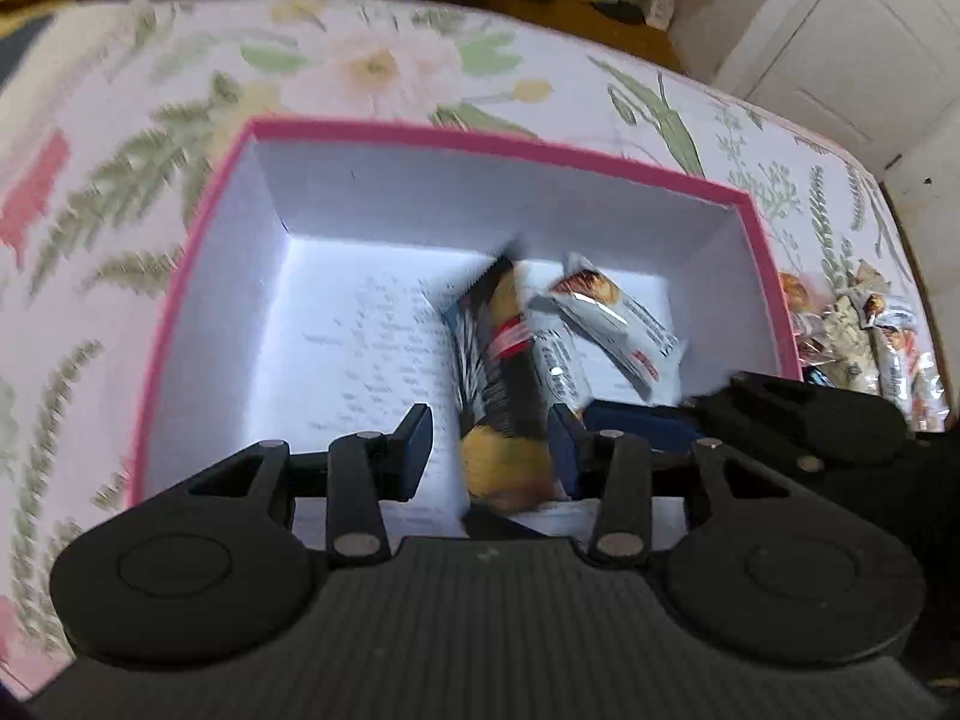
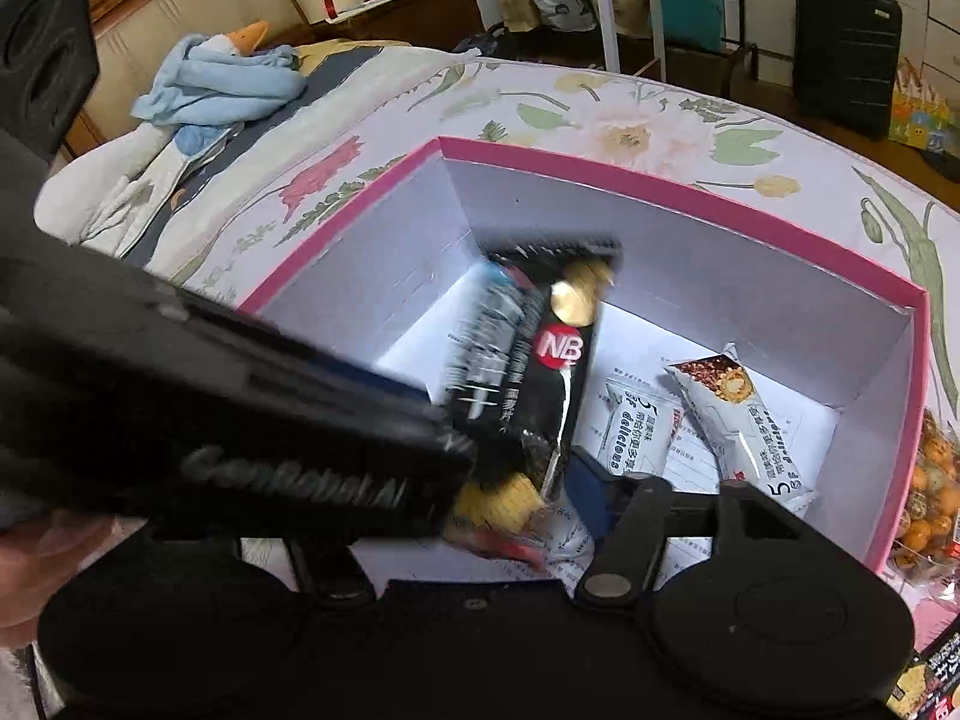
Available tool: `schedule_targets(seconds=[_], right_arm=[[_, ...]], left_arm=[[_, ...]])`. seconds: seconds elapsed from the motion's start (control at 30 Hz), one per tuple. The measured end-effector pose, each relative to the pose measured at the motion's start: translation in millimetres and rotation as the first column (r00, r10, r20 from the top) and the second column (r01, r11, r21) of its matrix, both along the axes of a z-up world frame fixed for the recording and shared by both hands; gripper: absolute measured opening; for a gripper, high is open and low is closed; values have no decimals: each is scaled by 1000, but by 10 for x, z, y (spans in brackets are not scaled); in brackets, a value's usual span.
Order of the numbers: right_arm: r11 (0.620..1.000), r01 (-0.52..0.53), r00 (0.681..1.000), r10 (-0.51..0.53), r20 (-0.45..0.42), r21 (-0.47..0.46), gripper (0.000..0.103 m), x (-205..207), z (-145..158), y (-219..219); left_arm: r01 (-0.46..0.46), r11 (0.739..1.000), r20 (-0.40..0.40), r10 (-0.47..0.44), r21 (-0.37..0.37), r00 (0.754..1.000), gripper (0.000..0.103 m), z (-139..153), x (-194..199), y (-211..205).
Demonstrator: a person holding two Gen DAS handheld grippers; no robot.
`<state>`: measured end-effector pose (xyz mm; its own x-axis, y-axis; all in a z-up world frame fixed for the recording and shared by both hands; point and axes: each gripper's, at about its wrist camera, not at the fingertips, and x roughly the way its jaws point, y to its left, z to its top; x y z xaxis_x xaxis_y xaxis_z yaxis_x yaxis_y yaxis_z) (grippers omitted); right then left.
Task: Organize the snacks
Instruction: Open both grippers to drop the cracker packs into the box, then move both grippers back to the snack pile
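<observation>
The left gripper (image 1: pixel 492 441) hangs over a pink-rimmed box (image 1: pixel 480 147), its 2 blue-padded fingers (image 1: pixel 414 450) parted. A black snack packet (image 1: pixel 501 372) stands between them, blurred; it lies against the right pad and clear of the left one, so the fingers frame it without clamping it. In the right wrist view the same black packet (image 2: pixel 534 372), marked with a red disc and gold rounds, tilts upright above the box floor, its yellow lower end near the left gripper's body (image 2: pixel 240 420), which crosses that view from the left.

The right gripper (image 2: pixel 498 510) points down into the same box. Only 1 of its fingers (image 2: pixel 591 495) shows, to the right of the packet's lower end; the other is hidden behind the left gripper's body, so whether they press on anything cannot be told. In the left wrist view the right gripper (image 1: pixel 648 420) enters from the right edge beside the packet.

On the white floor of the box lie 2 white snack bars (image 2: pixel 744 420), angled against each other near the right wall. The box (image 2: pixel 660 186) sits on a bed with a floral sheet (image 1: pixel 372 60). Just outside its right wall lies a pile of other snacks (image 1: pixel 864 330), among them a clear bag of orange and speckled rounds (image 2: pixel 927 498). A blue cloth bundle (image 2: pixel 222 84) lies at the far end of the bed, and a dark suitcase (image 2: pixel 846 48) stands on the floor beyond.
</observation>
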<state>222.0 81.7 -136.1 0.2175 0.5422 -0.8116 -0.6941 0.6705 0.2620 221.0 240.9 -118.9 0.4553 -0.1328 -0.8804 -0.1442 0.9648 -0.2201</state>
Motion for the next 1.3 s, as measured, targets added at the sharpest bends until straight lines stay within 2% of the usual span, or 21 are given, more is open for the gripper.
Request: schedule_targets(seconds=[0.13, 0.23, 0.47, 0.6, 0.7, 0.83, 0.97, 1.03, 1.1, 1.17, 1.3], right_arm=[[1000, 9, 999, -8, 50, -20, 71, -102, 207, -158], [999, 33, 997, -33, 66, 3, 71, -200, 480, -395], [997, 72, 984, -78, 160, 41, 71, -524, 1217, -1142], [987, 157, 972, -161, 172, 38, 72, -626, 1399, -1663], [972, 232, 961, -235, 145, 38, 72, -651, 1415, -2065], [952, 305, 939, -302, 166, 7, 72, -692, 1363, -2496], [925, 381, 915, -378, 142, 10, 72, -621, 1238, -2866], [914, 406, 905, -403, 134, 5, 72, -578, 1158, -2995], [909, 416, 902, -412, 130, -6, 72, -536, 1080, -3081], [911, 411, 904, -405, 134, -21, 72, -490, 1007, -3143], [913, 407, 900, -397, 179, -24, 71, -358, 831, -3221]], left_arm=[[8, 1000, 53, -8, -3, 999, 45, 161, -140, 14], [34, 999, 102, -34, -3, 994, 45, 365, -281, -46], [126, 992, 181, -125, 5, 975, 48, 857, -580, -389], [196, 981, 207, -194, 13, 959, 51, 1033, -679, -695], [258, 966, 210, -257, 20, 943, 51, 1100, -693, -982], [323, 946, 205, -323, 34, 924, 52, 1084, -694, -1388], [382, 924, 175, -381, 30, 908, 53, 932, -636, -1825], [395, 918, 130, -395, 27, 909, 53, 831, -592, -2010], [421, 906, 99, -424, 50, 900, 55, 770, -561, -2190], [427, 902, 86, -432, 68, 898, 62, 736, -526, -2304], [423, 901, 114, -432, 92, 895, 64, 607, -450, -2502]])
